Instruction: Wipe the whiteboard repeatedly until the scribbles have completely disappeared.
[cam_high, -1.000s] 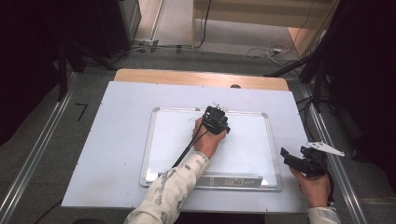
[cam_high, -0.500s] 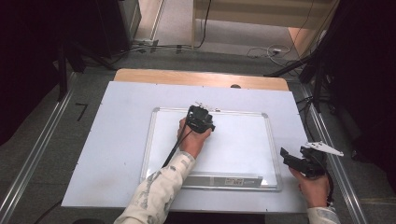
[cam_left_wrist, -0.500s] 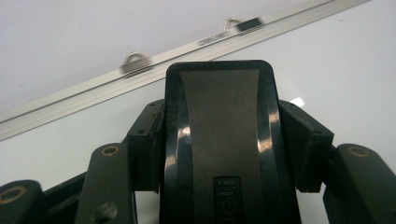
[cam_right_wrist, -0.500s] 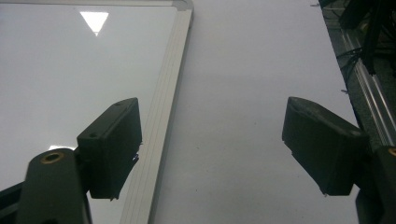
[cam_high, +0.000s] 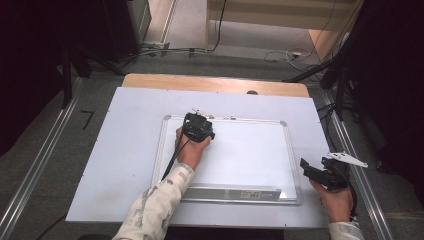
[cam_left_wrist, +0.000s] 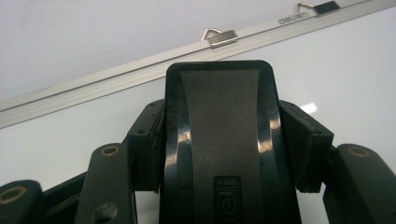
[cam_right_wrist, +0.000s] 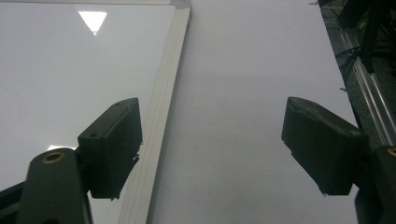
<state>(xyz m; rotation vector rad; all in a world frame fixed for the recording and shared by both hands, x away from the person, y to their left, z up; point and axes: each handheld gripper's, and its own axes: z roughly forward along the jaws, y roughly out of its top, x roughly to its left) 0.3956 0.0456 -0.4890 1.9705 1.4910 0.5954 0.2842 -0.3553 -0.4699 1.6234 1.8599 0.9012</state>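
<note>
Two tools work at a whiteboard (cam_high: 250, 160) lying flat on the table (cam_high: 125, 150). Left tool (cam_left_wrist: 219, 154) clamps a black eraser (cam_left_wrist: 219, 121) near the whiteboard's far edge; tilting could slip it. Right tool (cam_right_wrist: 210, 149), jaws wide and empty, hovers beside the whiteboard's right frame.

My left claw (cam_high: 198, 127) black and boxy with a black cable trailing, brass-ringed screw holes on its arms, my right claw (cam_high: 320, 173) black under a grey three-cornered plate, my pale patterned sleeve (cam_high: 150, 210)
</note>
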